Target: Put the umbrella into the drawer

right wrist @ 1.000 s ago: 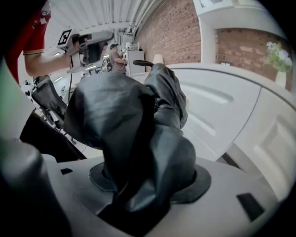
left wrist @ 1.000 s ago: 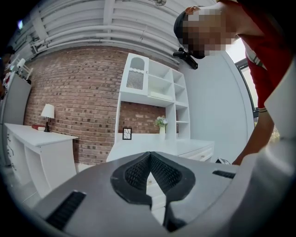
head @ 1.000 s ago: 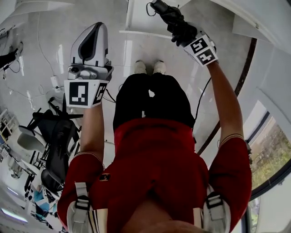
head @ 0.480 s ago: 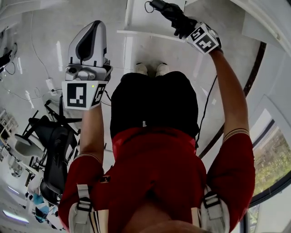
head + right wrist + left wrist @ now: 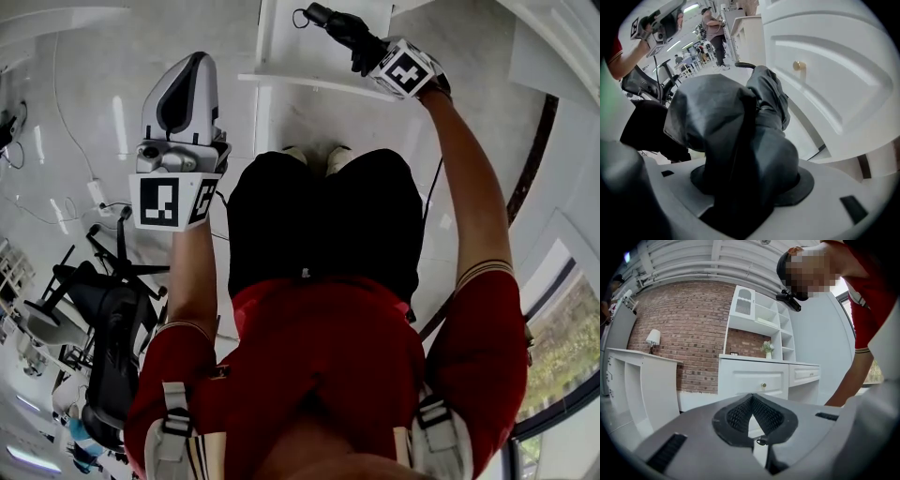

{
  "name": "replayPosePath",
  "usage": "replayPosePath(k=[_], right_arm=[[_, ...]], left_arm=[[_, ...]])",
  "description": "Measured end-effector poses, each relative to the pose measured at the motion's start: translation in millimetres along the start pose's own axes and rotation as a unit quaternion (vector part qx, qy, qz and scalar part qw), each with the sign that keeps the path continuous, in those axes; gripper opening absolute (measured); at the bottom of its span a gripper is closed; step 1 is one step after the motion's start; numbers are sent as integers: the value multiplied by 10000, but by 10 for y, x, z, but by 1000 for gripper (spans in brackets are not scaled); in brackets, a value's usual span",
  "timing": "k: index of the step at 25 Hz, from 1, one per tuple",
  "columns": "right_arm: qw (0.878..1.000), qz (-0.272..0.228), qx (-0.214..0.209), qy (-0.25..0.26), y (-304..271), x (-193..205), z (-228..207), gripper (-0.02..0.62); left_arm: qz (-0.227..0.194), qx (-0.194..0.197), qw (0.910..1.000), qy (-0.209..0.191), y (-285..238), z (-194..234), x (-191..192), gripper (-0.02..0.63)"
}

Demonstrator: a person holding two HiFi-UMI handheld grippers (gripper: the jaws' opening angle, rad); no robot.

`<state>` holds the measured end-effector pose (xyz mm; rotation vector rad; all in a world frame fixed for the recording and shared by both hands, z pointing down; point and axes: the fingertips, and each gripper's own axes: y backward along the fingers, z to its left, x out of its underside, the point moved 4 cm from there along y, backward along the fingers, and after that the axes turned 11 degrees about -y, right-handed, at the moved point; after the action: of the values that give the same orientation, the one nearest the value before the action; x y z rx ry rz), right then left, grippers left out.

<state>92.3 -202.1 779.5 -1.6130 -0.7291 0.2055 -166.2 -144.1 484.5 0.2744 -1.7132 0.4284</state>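
A folded dark grey umbrella point(image 5: 736, 122) fills the right gripper view, and my right gripper point(image 5: 367, 54) is shut on it. In the head view the umbrella point(image 5: 339, 25) sticks out over the white cabinet point(image 5: 281, 47), pointing steeply down. Close beside it in the right gripper view is a white drawer front point(image 5: 834, 79) with a brass knob point(image 5: 799, 65), and it is closed. My left gripper point(image 5: 190, 64) is held level at the left, jaws together with nothing in them. It faces the cabinet's drawers point(image 5: 752, 380), well apart from them.
A black office chair point(image 5: 112, 328) and cables point(image 5: 94, 192) are on the floor at the left. Open shelves point(image 5: 761, 319) rise above the cabinet against a brick wall. A white side unit point(image 5: 642, 380) with a lamp point(image 5: 653, 337) stands left. People stand far off point(image 5: 712, 23).
The person has bent lower. My right gripper with the umbrella has tipped further down, closer to the cabinet. The left gripper has come down with no turn.
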Motion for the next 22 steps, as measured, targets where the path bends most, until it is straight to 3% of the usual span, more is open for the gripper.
replayPosePath(k=[5,13,22], right_arm=[[9990,337,49,-301,-389,9,-104,272],[9945,862,184,-567,-817,-306,-203,272],[9845,967,335,-1426,-1344,-558,-250,272]], left_arm=[[-31,-50,10000,2,-7,47,353,6],[-33,-131,9999,72,-13,200,824,6],[-24,-234,9997,50,-10,320,1182,6]])
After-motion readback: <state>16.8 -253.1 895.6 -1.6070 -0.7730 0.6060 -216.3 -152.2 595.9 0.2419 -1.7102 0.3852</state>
